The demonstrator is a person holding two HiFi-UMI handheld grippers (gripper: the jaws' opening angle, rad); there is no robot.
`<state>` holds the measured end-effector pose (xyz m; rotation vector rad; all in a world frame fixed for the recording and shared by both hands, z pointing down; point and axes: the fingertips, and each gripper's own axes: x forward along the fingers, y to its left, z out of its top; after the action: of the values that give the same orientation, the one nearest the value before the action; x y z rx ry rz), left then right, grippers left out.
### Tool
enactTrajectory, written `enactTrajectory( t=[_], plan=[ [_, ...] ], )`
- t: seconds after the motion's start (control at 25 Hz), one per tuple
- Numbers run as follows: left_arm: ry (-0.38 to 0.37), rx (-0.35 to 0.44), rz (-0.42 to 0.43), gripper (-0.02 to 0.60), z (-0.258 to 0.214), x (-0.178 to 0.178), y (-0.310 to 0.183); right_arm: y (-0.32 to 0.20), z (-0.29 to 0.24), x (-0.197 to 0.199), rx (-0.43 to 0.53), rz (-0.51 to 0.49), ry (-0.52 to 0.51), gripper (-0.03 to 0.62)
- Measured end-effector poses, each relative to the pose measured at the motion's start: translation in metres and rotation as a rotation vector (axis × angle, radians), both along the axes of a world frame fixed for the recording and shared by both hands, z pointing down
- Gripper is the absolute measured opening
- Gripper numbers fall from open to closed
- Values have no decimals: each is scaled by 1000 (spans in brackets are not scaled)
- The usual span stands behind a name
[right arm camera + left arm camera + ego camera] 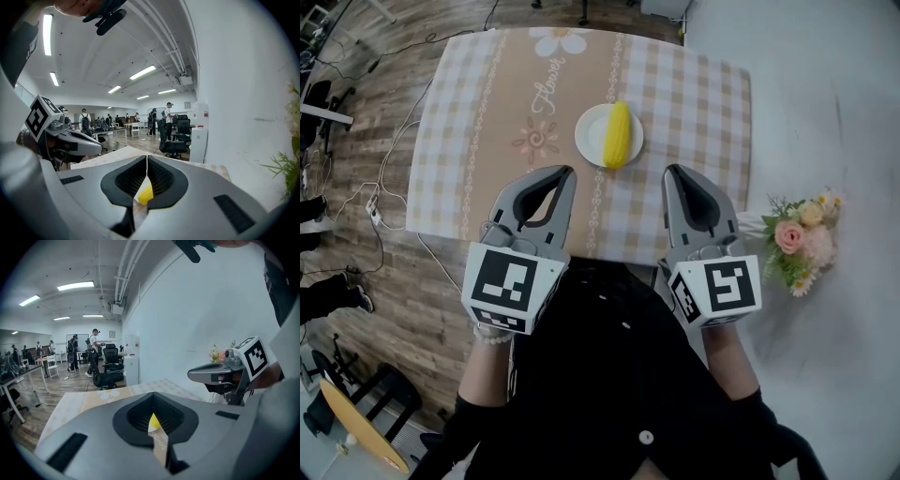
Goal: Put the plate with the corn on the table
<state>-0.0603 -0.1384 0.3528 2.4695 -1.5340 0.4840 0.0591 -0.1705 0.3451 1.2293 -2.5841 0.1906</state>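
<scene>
A yellow corn cob [618,134] lies on a white plate [589,131], and the plate rests flat on the checked tablecloth of the table [478,122], near its middle. Both grippers hover over the table's near edge, short of the plate. My left gripper [567,172] is shut and empty, pointing at the plate from the near left. My right gripper [673,171] is shut and empty too, at the plate's near right. In the left gripper view a sliver of corn [153,420] shows through the closed jaws. The right gripper view shows the corn [144,192] the same way.
A bunch of pink flowers [802,239] stands off the table's right side by the white wall. Cables and a power strip [373,211] lie on the wood floor at the left. Office chairs [105,369] and people stand far beyond the table.
</scene>
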Motion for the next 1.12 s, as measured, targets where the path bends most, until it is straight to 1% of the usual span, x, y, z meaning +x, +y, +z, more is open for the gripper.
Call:
enactTrajectory(
  t=[0.6, 0.84, 1.12],
  plan=[
    [4, 3, 14, 14, -1, 2, 1, 2, -2, -4, 2, -4, 4, 44],
    [2, 16, 10, 14, -5, 3, 1, 4, -7, -6, 17, -17, 5, 44],
    [20, 30, 1, 14, -10, 2, 2, 7, -10, -9, 30, -27, 8, 44]
  ],
)
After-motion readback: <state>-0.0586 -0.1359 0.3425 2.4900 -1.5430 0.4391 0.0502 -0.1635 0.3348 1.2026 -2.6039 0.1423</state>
